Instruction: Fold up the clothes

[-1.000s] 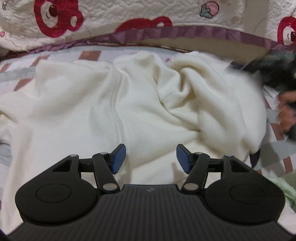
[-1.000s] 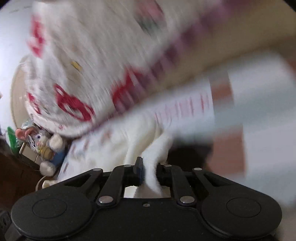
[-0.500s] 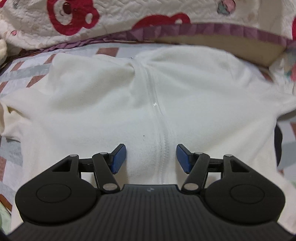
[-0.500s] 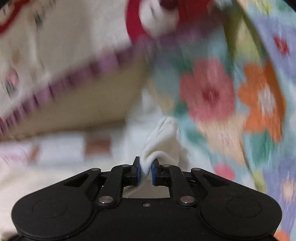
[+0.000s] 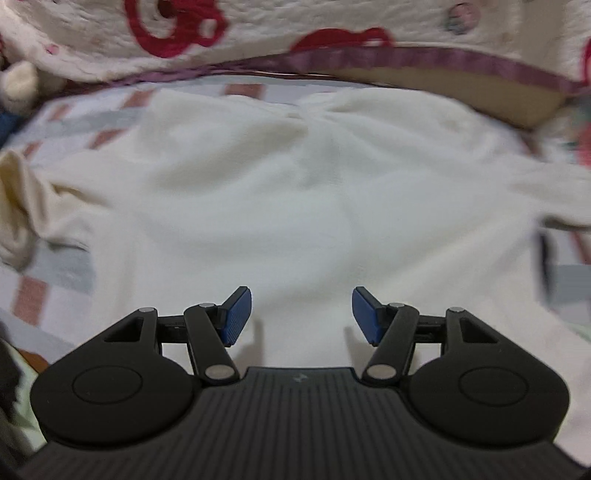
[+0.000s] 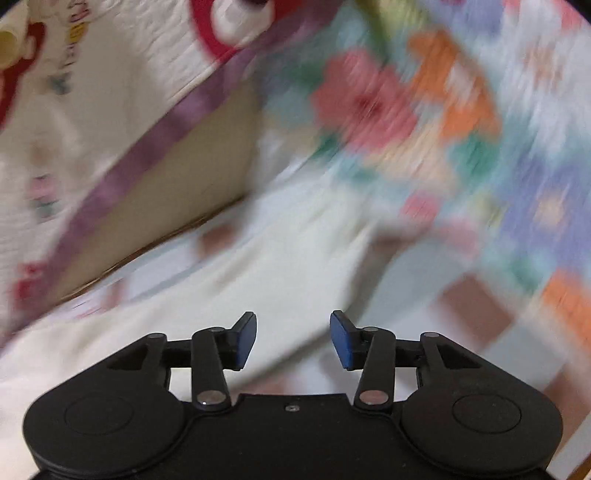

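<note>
Left tool [image 5: 302, 314] above white garment [image 5: 295, 192]

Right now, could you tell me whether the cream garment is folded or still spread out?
Spread out. The cream garment lies flat across the checked bedsheet, both sleeves out to the sides, no fold made.

1. The garment [image 5: 295, 206] is lying spread flat on the bed [image 5: 62, 266], its sleeves reaching out to the left and right.
2. The quilt [image 5: 332, 26] is lying heaped behind the garment, along the bed's far edge.
3. The left tongs [image 5: 302, 315] are hovering over the garment's near part.
4. The right tongs [image 6: 293, 339] are hanging over one sleeve [image 6: 280, 266], with a patterned blanket [image 6: 461, 122] lying to its right.
</note>
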Available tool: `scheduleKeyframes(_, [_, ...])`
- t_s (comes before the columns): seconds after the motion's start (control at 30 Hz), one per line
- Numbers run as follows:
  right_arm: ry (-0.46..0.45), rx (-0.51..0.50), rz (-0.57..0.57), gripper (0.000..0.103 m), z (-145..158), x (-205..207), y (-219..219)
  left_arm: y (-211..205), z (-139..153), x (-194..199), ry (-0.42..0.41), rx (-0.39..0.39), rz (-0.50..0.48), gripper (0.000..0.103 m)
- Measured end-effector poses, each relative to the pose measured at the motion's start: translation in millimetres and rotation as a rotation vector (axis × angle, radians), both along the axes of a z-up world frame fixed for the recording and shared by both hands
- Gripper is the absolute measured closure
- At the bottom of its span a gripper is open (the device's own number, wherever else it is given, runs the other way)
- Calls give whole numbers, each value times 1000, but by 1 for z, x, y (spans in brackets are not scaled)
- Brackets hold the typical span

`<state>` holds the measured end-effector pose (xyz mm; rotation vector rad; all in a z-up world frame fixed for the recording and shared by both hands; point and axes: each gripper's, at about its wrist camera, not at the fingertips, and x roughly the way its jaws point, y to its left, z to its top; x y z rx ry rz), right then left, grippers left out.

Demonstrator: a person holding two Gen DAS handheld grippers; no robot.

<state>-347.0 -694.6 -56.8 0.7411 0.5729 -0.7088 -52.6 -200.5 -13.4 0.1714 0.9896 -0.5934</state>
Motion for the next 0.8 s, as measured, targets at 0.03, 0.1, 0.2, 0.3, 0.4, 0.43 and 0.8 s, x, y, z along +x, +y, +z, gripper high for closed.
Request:
scheduleKeyframes(0.03, [-24, 91, 69, 53, -4, 0, 11, -2, 5, -10, 21, -33, -42, 43])
scheduleKeyframes(0.1, [-49, 247, 209, 53, -12, 2, 33, -11, 14, -31, 61, -91, -151, 41])
scheduleKeyframes(0.2, [-83, 434, 435, 53, -17, -1, 78, -28, 22, -65, 143, -161, -327, 40])
scheduleKeyframes(0.3, [-71, 428, 690, 53, 1, -9, 129, -39, 30, -90, 179, -179, -456, 40])
scheduleKeyframes(0.4, [-83, 374, 868, 53, 28, -22, 164, -41, 39, -112, 181, -180, -579, 35])
scheduleKeyframes(0.43, [-92, 359, 921, 53, 37, -27, 174, -41, 41, -118, 185, -177, -620, 34])
scheduleKeyframes(0.8, [-63, 190, 1086, 64, 39, -23, 225, -54, 19, -125, 247, -148, -580, 75])
